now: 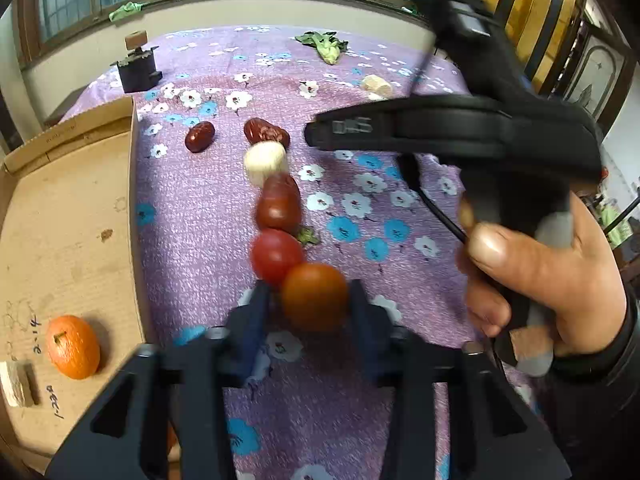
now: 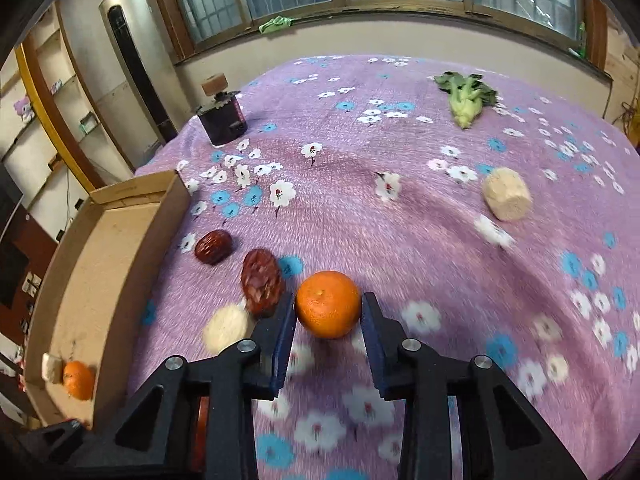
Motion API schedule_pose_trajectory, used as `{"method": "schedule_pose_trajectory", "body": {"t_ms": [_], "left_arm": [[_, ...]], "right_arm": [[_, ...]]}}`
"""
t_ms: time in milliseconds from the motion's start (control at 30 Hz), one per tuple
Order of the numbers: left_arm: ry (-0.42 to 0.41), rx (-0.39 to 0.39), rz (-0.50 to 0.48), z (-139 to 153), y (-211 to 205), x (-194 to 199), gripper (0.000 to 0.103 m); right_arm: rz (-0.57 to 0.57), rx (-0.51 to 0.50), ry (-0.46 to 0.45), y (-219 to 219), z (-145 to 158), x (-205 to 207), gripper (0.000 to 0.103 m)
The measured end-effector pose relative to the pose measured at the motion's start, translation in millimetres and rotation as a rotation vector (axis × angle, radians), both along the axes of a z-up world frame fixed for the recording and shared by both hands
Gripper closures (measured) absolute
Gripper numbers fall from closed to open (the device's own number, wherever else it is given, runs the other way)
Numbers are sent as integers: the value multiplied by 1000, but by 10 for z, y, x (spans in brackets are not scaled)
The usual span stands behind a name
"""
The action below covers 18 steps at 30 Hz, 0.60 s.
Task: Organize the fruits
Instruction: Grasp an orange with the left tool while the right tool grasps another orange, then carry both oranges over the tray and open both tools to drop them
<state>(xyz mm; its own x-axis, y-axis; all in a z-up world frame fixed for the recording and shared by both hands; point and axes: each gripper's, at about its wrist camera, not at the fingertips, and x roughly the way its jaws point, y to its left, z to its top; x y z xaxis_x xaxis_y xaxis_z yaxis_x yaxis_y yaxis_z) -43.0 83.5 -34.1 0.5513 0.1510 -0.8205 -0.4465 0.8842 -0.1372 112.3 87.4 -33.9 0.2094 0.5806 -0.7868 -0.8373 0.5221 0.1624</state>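
Note:
My left gripper (image 1: 310, 300) is shut on an orange-red cherry tomato (image 1: 314, 296) and holds it above the purple flowered cloth (image 1: 200, 208). Beyond it lie a red cherry tomato (image 1: 276, 256), a dark red jujube (image 1: 278, 202), a white chunk (image 1: 265, 162) and two wrinkled red dates (image 1: 266, 132) (image 1: 200, 136). My right gripper (image 2: 329, 308) is shut on a mandarin orange (image 2: 328, 304); its body shows in the left wrist view (image 1: 440, 132). A cardboard box (image 1: 72, 220) on the left holds another mandarin (image 1: 73, 346) and a pale block (image 1: 16, 384).
A green leafy vegetable (image 2: 466, 96) lies at the far right of the cloth. A beige cylinder chunk (image 2: 506, 194) lies at the right. A dark box with a wooden knob (image 2: 222, 114) stands at the far left. Two dates (image 2: 262, 282) (image 2: 213, 246) lie left of the right gripper.

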Motion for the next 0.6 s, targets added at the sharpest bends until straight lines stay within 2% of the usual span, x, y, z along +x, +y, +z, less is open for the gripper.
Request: {"method": "schedule_pose_trajectory", "body": {"t_ms": [300, 600], "left_arm": [[-53, 23, -2, 221, -75, -155, 75], [-87, 42, 17, 364, -54, -337, 75]], "right_arm": [[-36, 96, 25, -604, 296, -280, 70], [-45, 142, 31, -942, 482, -520, 70]]}}
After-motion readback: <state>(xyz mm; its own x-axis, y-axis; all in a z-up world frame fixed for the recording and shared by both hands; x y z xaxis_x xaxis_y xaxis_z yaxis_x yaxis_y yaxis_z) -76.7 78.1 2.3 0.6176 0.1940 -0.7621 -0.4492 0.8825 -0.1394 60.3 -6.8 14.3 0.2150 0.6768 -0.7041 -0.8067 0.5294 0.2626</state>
